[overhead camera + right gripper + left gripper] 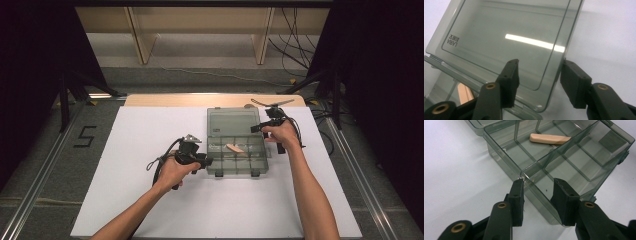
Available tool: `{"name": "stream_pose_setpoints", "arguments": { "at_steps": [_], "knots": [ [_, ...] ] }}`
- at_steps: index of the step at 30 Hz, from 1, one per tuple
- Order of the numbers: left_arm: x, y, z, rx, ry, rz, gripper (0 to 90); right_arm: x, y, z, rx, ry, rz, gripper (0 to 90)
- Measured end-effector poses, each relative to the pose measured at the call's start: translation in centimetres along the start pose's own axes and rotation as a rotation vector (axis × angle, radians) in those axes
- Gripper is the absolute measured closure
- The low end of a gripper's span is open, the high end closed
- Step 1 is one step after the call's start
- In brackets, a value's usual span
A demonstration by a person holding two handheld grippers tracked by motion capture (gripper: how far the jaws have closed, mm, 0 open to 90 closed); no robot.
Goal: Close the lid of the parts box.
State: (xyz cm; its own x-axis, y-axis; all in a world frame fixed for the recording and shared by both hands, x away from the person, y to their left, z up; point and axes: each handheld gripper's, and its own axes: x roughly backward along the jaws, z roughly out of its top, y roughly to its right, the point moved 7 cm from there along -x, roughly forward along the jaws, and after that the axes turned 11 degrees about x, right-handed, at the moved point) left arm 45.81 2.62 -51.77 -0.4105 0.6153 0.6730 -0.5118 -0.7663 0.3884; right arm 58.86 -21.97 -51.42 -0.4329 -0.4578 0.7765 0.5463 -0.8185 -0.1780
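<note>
**A:** What do we see on the table?

**B:** We count one smoky clear plastic compartment box (237,155) lying on a white table (150,200), its one hinged lid (232,122) open toward the far side. One peach-coloured oblong piece (235,148) lies in a middle compartment. Two forearms come in from the near edge, each hand holding one gripper.

**A:** Where is the left gripper (541,195)?

**B:** At the box's near left corner. In the left gripper view we see its two black jaws astride that corner wall, one outside and one inside the compartment. The outer one touches the wall; whether the pair presses on it, we cannot tell.

**A:** And the right gripper (539,80)?

**B:** At the lid's right side. In the right gripper view we see the two jaws standing apart, one over the lid's face and one just past its edge, with the edge between them and a gap on each side.
</note>
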Motion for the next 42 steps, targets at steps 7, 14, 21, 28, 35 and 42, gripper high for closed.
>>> {"name": "stream_pose_setpoints", "arguments": {
  "at_steps": [7,14,21,28,35,42],
  "knots": [
    [0.0,-0.1,0.0,-0.027,-0.001,0.007,61.3,0.7,0.1,0.1,-0.014,0.035,-0.003,60.7],
    [0.0,-0.2,0.1,-0.039,-0.001,0.004,61.3,1.4,0.4,-0.1,0.034,0.062,0.008,67.1],
    [0.0,-0.2,0.1,-0.034,0.001,0.003,61.3,1.8,0.5,-0.4,0.07,0.117,0.015,71.7],
    [0.0,-0.1,0.0,-0.026,0.003,0.007,61.2,2.3,0.4,-0.6,0.065,0.131,0.001,77.6],
    [0.0,-0.1,0.0,-0.031,0.003,0.004,61.0,2.6,0.5,-0.6,0.122,0.189,-0.006,81.7],
    [0.0,-0.5,0.3,-0.094,0.007,-0.003,61.0,2.7,0.3,-1.0,0.203,0.249,-0.022,81.8]
  ]
}}
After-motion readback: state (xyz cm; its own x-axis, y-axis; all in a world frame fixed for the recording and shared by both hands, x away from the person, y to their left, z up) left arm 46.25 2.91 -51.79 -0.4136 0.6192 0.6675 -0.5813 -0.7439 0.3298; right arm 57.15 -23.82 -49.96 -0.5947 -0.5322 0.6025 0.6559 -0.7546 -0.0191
